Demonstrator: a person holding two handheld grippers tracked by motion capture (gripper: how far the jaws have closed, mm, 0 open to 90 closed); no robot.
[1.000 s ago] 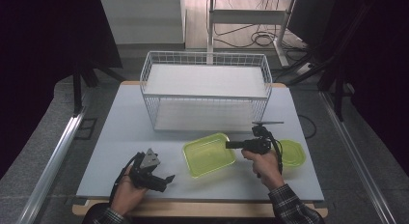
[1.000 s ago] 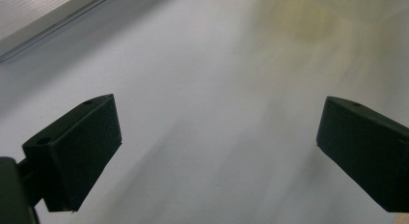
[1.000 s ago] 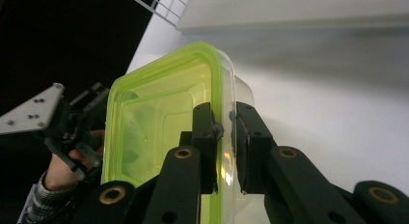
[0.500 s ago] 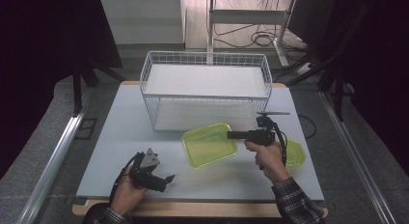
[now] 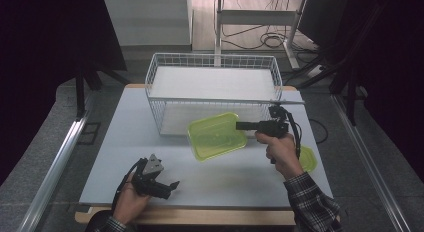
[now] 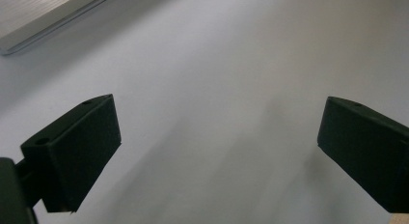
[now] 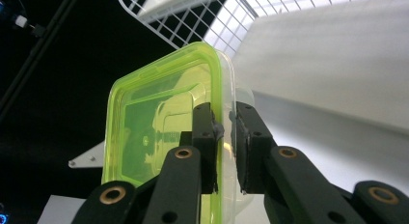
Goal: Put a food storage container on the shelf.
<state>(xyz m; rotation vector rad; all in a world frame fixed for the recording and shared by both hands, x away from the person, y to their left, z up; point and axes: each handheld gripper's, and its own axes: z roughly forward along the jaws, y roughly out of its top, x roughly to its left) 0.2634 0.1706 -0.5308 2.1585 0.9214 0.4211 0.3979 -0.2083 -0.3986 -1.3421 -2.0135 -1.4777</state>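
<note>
Green container (image 5: 216,136) hangs at frame centre, just in front of the wire basket (image 5: 212,83), pinched by its rim in the right gripper (image 5: 240,125), whose jaws clamp the wall. To finish well, lift it over the basket's front rim, keep it level, and release low inside. Left gripper (image 5: 170,186), at lower left, rests spread wide over the table (image 5: 100,142), grasping nothing.

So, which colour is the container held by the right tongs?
Translucent lime green container; clearest in the right gripper view.
</note>
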